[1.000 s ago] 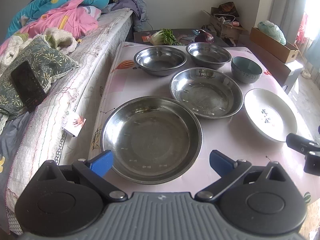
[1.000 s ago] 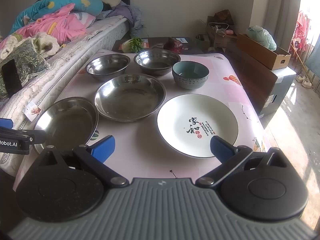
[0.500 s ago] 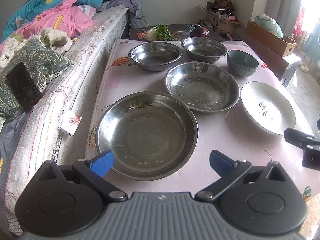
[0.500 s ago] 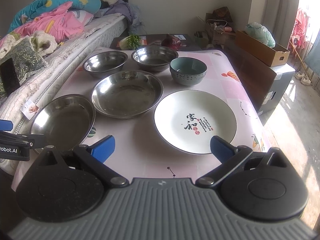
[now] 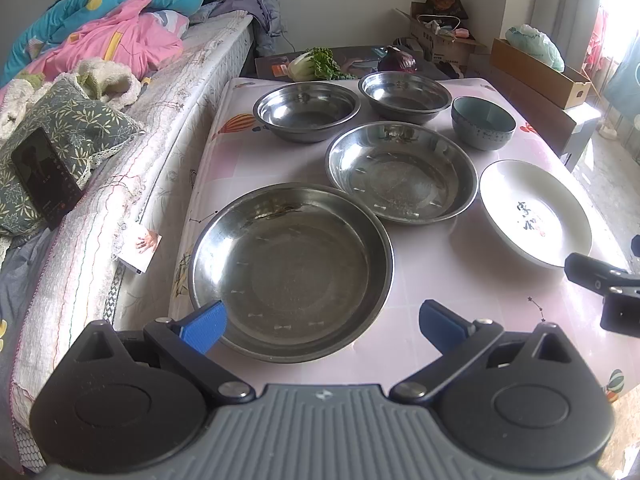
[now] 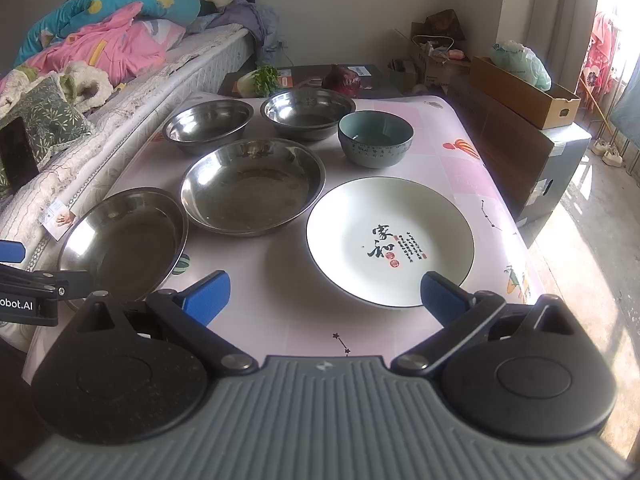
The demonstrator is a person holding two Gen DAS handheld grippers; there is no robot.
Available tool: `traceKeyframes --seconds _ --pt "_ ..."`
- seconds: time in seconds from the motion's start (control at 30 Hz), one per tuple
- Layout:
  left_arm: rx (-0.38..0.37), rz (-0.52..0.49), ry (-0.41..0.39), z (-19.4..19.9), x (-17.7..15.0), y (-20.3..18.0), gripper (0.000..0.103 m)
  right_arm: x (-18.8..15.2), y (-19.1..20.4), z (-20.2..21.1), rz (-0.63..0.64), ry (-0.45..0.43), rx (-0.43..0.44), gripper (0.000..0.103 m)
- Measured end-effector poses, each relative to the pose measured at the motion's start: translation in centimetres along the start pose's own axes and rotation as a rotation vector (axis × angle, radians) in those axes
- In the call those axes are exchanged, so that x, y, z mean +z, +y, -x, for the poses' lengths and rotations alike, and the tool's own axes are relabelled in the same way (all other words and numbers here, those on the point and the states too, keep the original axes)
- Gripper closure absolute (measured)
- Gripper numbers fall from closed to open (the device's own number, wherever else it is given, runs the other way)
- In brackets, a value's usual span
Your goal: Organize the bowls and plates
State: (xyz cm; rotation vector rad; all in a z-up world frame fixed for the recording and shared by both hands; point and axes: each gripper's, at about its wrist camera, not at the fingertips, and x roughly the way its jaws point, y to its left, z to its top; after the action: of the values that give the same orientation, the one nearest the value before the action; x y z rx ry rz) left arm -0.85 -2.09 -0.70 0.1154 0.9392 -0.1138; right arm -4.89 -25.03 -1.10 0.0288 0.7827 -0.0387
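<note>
On the pink-clothed table (image 5: 460, 320) lie a large steel plate (image 5: 290, 270), a second steel plate (image 5: 400, 172), two steel bowls (image 5: 306, 110) (image 5: 404, 94) at the back, a teal ceramic bowl (image 5: 482, 122) and a white plate with writing (image 5: 534, 216). My left gripper (image 5: 322, 322) is open and empty over the near rim of the large steel plate. My right gripper (image 6: 324, 294) is open and empty at the near edge of the white plate (image 6: 390, 240). The large steel plate (image 6: 124, 240) shows at the left of the right wrist view.
A bed with quilts and a cushion (image 5: 60, 140) runs along the table's left side, a phone (image 5: 44, 176) on it. Vegetables (image 5: 316, 64) lie on a low table behind. Cardboard boxes (image 5: 536, 72) and a cabinet stand to the right.
Both grippers have moved slightly forward and tilted, so the dishes sit a little lower and nearer in view. Both stay open. No dish has moved.
</note>
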Motion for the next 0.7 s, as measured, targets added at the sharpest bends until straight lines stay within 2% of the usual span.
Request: traceKeyframes --seconds 0.7 --pt "-0.003 0.001 0.005 -0.10 0.01 -0.04 0.000 -0.03 0.00 -0.03 0.001 0.004 -0.002 0.001"
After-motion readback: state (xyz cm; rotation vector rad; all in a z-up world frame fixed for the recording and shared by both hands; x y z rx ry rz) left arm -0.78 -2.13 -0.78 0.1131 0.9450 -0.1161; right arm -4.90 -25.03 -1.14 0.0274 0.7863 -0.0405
